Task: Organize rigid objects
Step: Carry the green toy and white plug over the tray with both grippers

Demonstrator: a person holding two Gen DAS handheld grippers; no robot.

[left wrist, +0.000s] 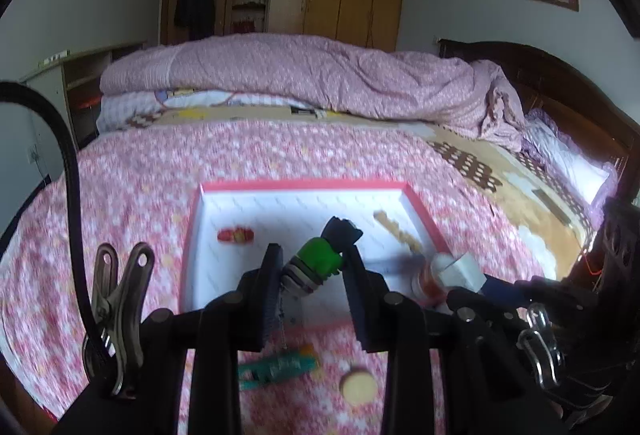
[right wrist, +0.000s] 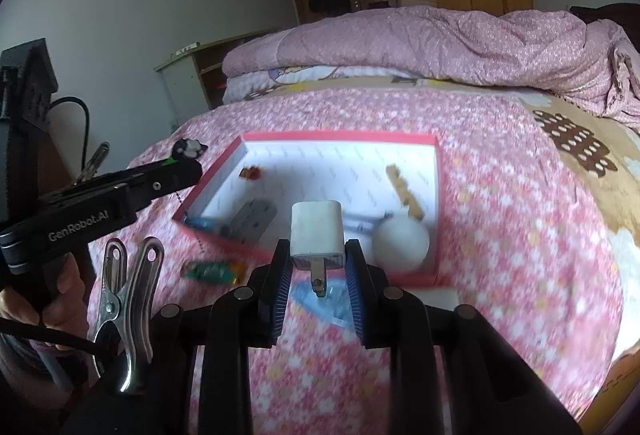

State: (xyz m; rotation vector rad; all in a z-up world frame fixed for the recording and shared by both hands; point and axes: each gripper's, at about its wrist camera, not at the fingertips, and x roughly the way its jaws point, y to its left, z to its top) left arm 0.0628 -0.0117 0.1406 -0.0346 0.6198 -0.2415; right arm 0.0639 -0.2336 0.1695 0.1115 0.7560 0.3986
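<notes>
White charger cube [right wrist: 316,235], prongs outward

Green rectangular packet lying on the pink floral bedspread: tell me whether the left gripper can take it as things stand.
Probably not yet. The left gripper is already shut on a green-and-black toy figure, so its jaws are full. The green rectangular packet itself lies uncovered on the bedspread, just outside the red-rimmed white box.

White charger [right wrist: 316,233], green toy [left wrist: 318,263], both aloft
</notes>
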